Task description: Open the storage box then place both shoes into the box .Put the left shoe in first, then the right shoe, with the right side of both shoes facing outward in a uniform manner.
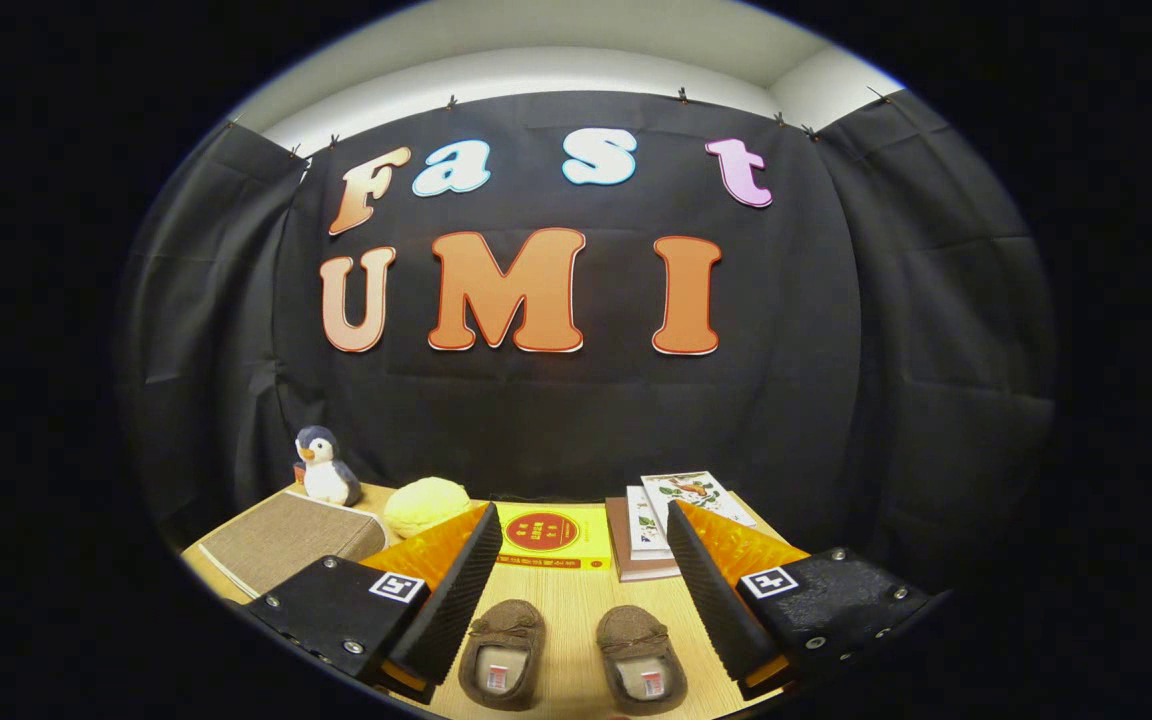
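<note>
The gripper point(576, 580) is spread wide above the table point(566, 610); both shoes point(503, 655) point(642, 660) lie side by side between its fingers

The tool point(576, 590) has two long wedge-shaped fingers point(456, 590) with finely ribbed inner faces, standing wide apart. Each is backed by a translucent studded panel and mounted on a black textured plate fastened with silver screws. Each plate carries a small square black-and-white marker tag.
</note>
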`<action>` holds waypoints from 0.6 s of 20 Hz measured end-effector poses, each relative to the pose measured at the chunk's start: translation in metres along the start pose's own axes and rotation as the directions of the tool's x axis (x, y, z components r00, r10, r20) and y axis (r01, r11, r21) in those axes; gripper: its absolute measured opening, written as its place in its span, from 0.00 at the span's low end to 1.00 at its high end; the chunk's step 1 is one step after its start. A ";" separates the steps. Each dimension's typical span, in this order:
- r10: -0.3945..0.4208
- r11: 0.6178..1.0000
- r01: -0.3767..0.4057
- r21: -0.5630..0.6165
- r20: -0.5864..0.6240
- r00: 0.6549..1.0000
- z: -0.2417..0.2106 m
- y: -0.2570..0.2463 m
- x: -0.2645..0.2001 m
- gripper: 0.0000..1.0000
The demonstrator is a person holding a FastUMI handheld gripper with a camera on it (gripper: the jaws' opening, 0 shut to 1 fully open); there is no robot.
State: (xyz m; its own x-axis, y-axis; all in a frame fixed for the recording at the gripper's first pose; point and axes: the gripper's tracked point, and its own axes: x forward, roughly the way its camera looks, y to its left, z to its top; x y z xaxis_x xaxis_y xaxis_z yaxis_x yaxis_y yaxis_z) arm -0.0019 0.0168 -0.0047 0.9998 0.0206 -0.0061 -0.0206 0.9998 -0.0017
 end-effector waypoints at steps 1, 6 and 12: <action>-0.002 1.000 0.002 -0.002 -0.002 1.000 -0.002 -0.001 0.000 0.99; 0.001 1.000 0.000 0.024 -0.023 1.000 -0.008 -0.001 -0.003 0.99; 0.003 1.000 -0.003 0.018 -0.041 0.999 -0.024 0.000 0.000 0.99</action>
State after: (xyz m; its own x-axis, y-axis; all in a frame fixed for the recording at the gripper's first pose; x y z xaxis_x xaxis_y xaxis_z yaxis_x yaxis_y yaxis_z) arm -0.0023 0.0170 -0.0284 0.9986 0.0238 -0.0476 -0.0230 0.9996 0.0163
